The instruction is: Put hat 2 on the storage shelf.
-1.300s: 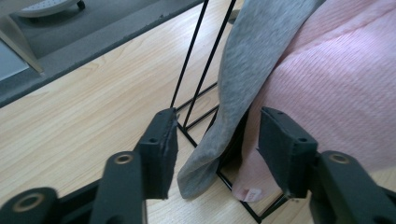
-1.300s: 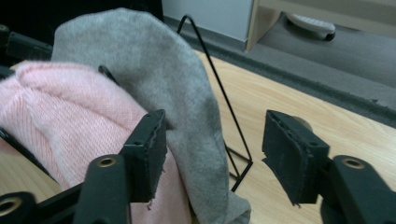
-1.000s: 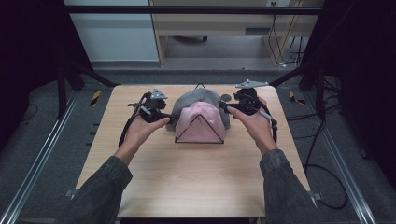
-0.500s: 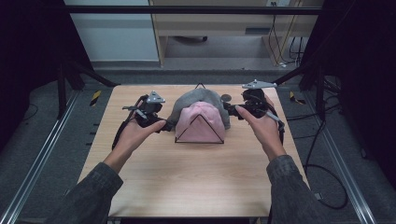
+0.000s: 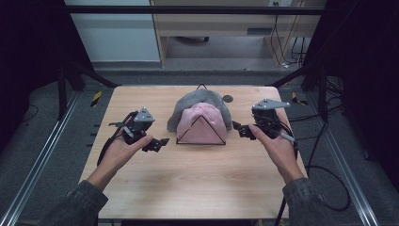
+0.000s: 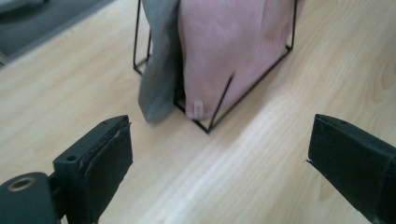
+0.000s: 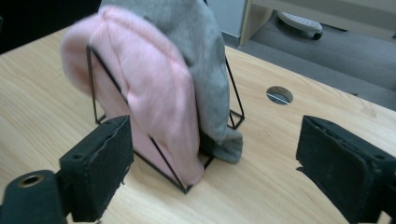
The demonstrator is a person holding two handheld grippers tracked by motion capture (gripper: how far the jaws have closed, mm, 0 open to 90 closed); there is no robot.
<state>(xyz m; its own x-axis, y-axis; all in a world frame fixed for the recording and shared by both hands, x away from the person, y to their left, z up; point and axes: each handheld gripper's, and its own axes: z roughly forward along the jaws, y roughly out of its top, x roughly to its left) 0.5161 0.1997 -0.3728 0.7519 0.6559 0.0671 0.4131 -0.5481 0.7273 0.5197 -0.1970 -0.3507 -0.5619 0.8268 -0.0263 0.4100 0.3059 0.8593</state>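
Note:
A black wire triangular rack stands at the middle of the wooden table. A pink hat is draped over its front and a grey hat hangs behind it. My left gripper sits left of the rack, clear of it. Its jaws have just been opening and stand open with nothing between them. My right gripper is to the right, also apart, and its jaws too have just been opening on nothing. In the left gripper view the pink hat and grey hat lie beyond the left gripper. The right gripper view shows both hats beyond the right gripper.
A small round hole sits in the tabletop behind the rack to the right. Metal rails run along the floor on both sides. Cables trail on the right, past the table edge.
Both hands have drawn back from the rack's sides, outward and toward the near edge. Both grippers' jaws stand wider. The hats stay on the rack.

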